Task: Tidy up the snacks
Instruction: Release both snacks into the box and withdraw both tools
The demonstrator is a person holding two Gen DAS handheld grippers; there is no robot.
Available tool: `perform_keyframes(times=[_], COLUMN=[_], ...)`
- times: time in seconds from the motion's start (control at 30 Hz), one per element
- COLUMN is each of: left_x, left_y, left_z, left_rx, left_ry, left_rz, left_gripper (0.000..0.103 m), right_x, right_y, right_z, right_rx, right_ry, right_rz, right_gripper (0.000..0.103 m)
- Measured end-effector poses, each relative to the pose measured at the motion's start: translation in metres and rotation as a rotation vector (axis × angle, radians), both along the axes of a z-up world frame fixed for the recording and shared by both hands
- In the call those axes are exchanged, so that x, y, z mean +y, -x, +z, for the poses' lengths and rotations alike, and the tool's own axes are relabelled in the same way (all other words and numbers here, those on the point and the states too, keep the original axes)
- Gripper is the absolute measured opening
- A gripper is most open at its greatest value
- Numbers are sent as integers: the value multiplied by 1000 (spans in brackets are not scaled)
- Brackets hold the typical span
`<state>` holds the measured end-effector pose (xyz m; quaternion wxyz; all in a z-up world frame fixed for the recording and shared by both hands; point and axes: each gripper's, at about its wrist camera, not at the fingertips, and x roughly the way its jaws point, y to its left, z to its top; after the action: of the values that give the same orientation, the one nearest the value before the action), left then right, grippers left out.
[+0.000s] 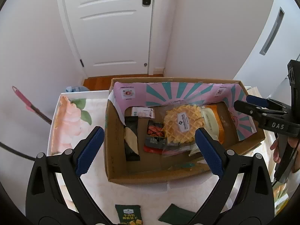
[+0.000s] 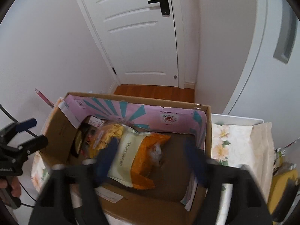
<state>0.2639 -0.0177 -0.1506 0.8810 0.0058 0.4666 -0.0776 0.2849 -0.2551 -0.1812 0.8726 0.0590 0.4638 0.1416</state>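
Two views are given. Left wrist view: the left gripper [image 1: 149, 148] is held above the near left part of the box [image 1: 168, 177], fingers spread wide, nothing between them. Snacks are seen lying on the box floor: a black packet [image 1: 132, 140] at the left, its long axis running near to far; red packets [image 1: 154, 137] in the middle; a waffle bag [image 1: 181, 124] right of these; an orange bag [image 1: 213, 123] furthest right. A green packet [image 1: 128, 214] is seen on the table [image 1: 93, 191], outside the box, below and nearer than the fingers. It is judged the likeliest next pick, and the left gripper is the nearer one to it. The right gripper [image 1: 247, 103] is seen at the right, over the far right corner of the box; there its fingers look nearly together, with nothing seen between them.

Right wrist view: the right gripper [image 2: 151, 159] is blurred by motion. Its fingers are seen apart, the orange bag [image 2: 142, 161] lying between and below them inside the box [image 2: 142, 206]; contact cannot be told. The bag's long axis runs roughly near to far. The left gripper [image 2: 31, 131] is seen at the left, open and empty.
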Motion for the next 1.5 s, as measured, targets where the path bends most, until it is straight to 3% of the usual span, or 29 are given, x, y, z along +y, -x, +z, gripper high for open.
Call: perform_keyframes(times=[0.27,0.53,0.97,1.5], left_x=[5,18,57,45], left_y=[10,29,96,168], left_z=[8,30,55,40], left_rx=[-14,-61,-96,-27], left_ry=[10,23,43,109], left_rz=[26,20,37,14], left_gripper=[97,97,97,97], right_x=[-12,-7,14,4], right_y=[10,34,95,185], right_z=[0,28,61,63], right_rx=[7,-58,-134,-119], right_ry=[-52,-36,-10,27], right_rz=[14,11,-8,-113], right_gripper=[73,73,73,73])
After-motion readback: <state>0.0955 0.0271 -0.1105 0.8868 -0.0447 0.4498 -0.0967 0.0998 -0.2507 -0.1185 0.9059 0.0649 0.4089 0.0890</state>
